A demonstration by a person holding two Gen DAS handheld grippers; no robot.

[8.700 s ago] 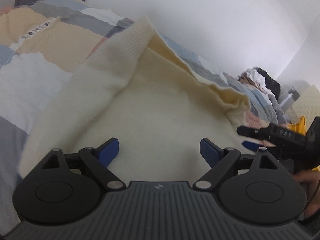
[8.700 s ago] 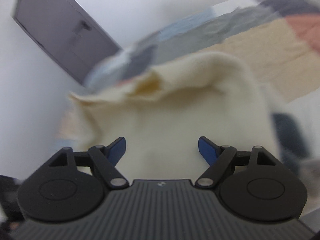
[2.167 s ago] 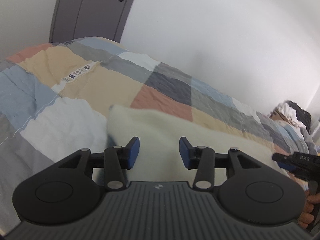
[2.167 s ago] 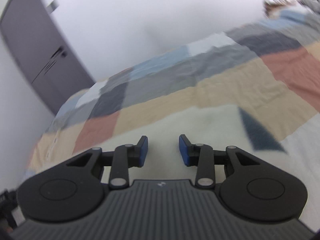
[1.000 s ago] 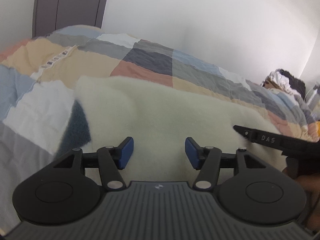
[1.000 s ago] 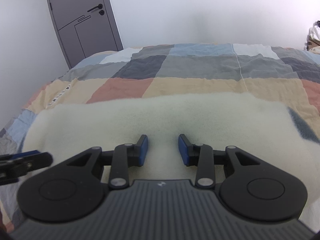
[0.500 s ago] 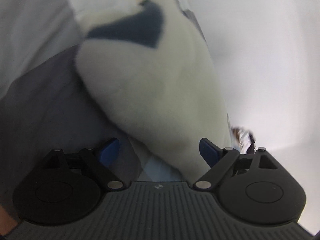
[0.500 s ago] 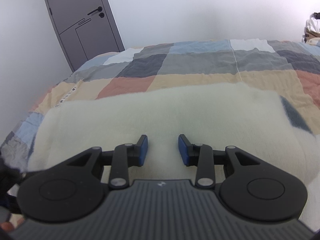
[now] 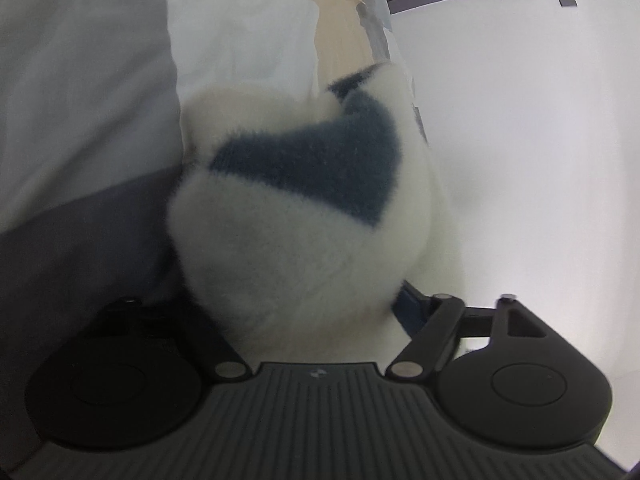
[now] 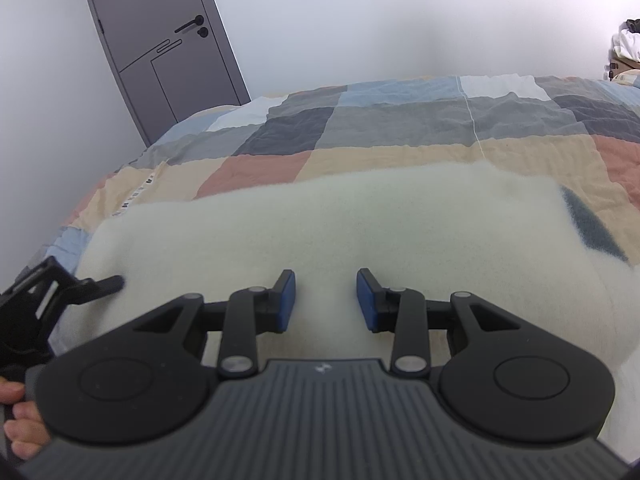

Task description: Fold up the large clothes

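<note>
A fluffy cream sweater (image 10: 320, 232) with dark blue patches lies folded into a long band across the bed. My right gripper (image 10: 326, 300) hovers just above its near edge, jaws partly open and empty. My left gripper (image 9: 304, 312) is rolled sideways at the sweater's left end (image 9: 304, 208). Its jaws are wide open around the bulging end with the blue patch. The left pad is hidden behind the fabric. The left gripper also shows in the right wrist view (image 10: 96, 282), at the sweater's left end.
The bed carries a patchwork quilt (image 10: 400, 132) in blue, grey, tan and salmon. A grey door (image 10: 160, 40) stands at the back left by the white wall. A pile of clothes (image 10: 626, 48) lies at the far right.
My left gripper has rolled onto its side, opened wide and moved in around the sweater's left end. My right gripper has stayed over the near edge, barely moving.
</note>
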